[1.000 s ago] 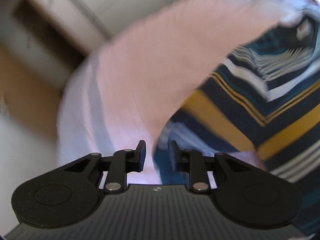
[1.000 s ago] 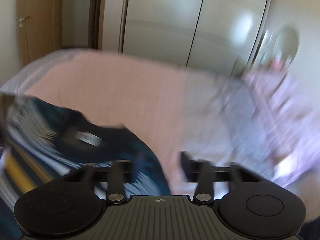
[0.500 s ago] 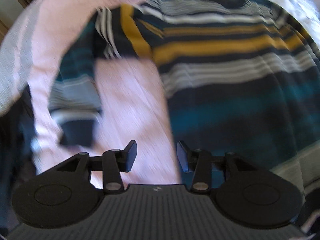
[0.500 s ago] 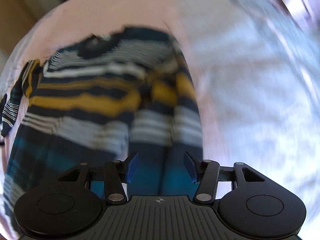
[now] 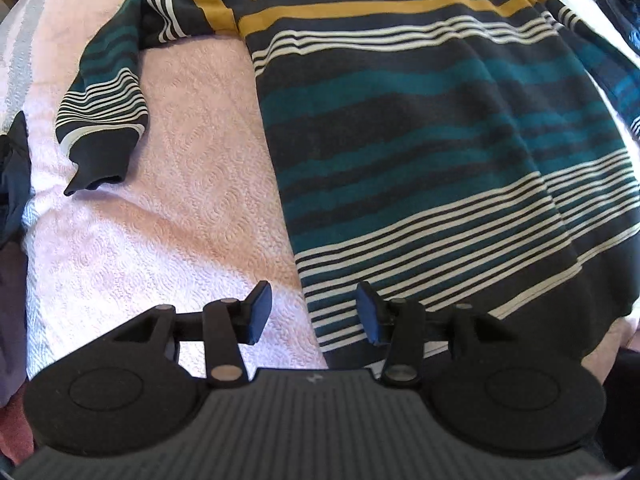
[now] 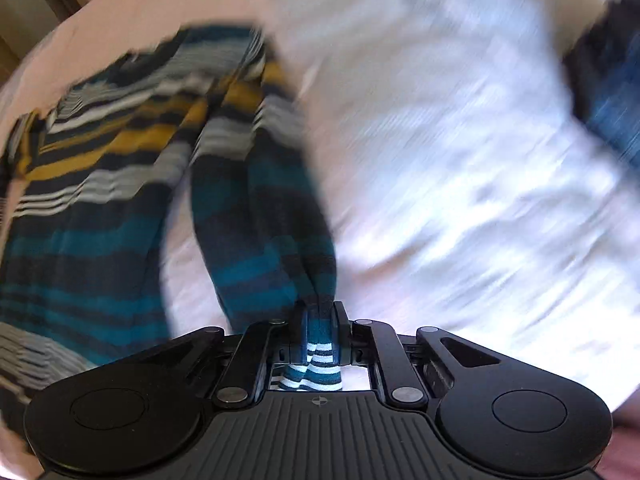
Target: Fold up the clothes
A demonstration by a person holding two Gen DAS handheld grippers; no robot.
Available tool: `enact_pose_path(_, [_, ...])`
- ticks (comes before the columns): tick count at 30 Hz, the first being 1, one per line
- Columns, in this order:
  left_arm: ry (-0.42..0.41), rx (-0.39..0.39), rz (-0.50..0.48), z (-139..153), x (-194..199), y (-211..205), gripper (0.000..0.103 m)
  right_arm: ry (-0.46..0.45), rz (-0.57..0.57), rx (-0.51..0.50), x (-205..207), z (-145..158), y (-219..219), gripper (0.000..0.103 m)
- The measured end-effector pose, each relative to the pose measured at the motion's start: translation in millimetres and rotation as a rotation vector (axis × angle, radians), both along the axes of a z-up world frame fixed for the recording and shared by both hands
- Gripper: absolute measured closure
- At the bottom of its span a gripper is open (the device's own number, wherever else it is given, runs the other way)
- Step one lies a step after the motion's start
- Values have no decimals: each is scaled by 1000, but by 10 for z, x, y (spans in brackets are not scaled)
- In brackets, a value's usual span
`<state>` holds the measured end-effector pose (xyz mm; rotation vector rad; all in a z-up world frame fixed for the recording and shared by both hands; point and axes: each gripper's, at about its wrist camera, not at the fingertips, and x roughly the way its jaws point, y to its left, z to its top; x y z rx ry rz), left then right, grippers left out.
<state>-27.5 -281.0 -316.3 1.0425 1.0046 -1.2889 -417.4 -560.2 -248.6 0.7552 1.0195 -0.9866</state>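
A striped sweater (image 5: 420,128) in navy, teal, white and mustard lies spread on a pale pink quilted bedspread (image 5: 180,208), its hem toward the near edge and its mustard bands at the far end. In the left wrist view one sleeve (image 5: 108,92) lies out to the left of the body, bent downward, its dark cuff resting on the bedspread well apart from the body's side edge. The left gripper (image 5: 312,312) hangs over the near left corner of the hem with its jaws spread; they have just been opening, and the sweater's left edge lies below the gap without either pad pressing on it. A dark piece of clothing (image 5: 12,176) sits at the far left edge of that view. In the right wrist view, which is blurred, the other sleeve (image 6: 272,216) runs from the shoulder down toward the camera, lifted off the bedspread beside the sweater's body. The right gripper (image 6: 320,332) has just been closing and now pinches this sleeve near its white-striped end, the fabric bunched between the pads. To the right the bedspread looks whiter, and a dark blue garment (image 6: 608,92) lies at the far right.
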Motion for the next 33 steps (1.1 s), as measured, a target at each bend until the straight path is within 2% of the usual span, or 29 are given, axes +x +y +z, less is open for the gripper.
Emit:
enact_pose_path(4, [5,-1,1,12,-39,-78,61,106,-118,-215,-456,497,-381,93])
enact_pose_path(5, [6,4,7,-8,-44,-109,61,129,-153,-259,-564,551,-506,90])
enact_pose_path(6, [8,11,14,-28,-47,-136,61,141,-189,-288,-668,574,-668,70])
enact_pose_path(7, [10,20,23,-44,-50,-158,61,149,-209,-293,-683,572,-760,53])
enact_pose_path(8, [11,27,33,-52,-51,-168,61,158,-230,-298,-697,570,-852,43])
enact_pose_path(9, [13,31,41,-60,-49,-173,61,167,-251,-303,-712,568,-945,44])
enact_pose_path(11, [14,39,60,-58,-28,-134,61,138,-177,-310,-524,550,-906,44])
enact_pose_path(12, [16,43,71,-56,-10,-105,60,122,-128,-297,-402,515,-817,44])
enact_pose_path(14, [32,48,100,-43,44,-1,59,14,-45,-224,-206,417,-597,44])
enact_pose_path(16, [49,54,121,-37,85,136,58,-157,63,-61,-39,244,-282,44])
enact_pose_path(18, [68,63,133,-58,114,298,55,-230,157,89,90,39,87,44])
enact_pose_path(19, [78,67,135,-76,126,388,54,-242,215,158,164,-84,322,44])
enact_pose_path(23, [127,80,133,-179,167,685,51,-187,356,298,316,-457,1034,44])
enact_pose_path(26, [195,82,130,-288,207,871,51,-203,319,328,257,-617,1325,44])
enact_pose_path(27, [223,74,126,-325,219,919,55,-207,300,324,229,-647,1383,44])
enact_pose_path(31, [318,22,144,-344,287,968,62,-274,175,300,47,-712,1430,44])
enact_pose_path(33, [362,-1,147,-309,311,970,64,-268,133,282,4,-684,1417,44])
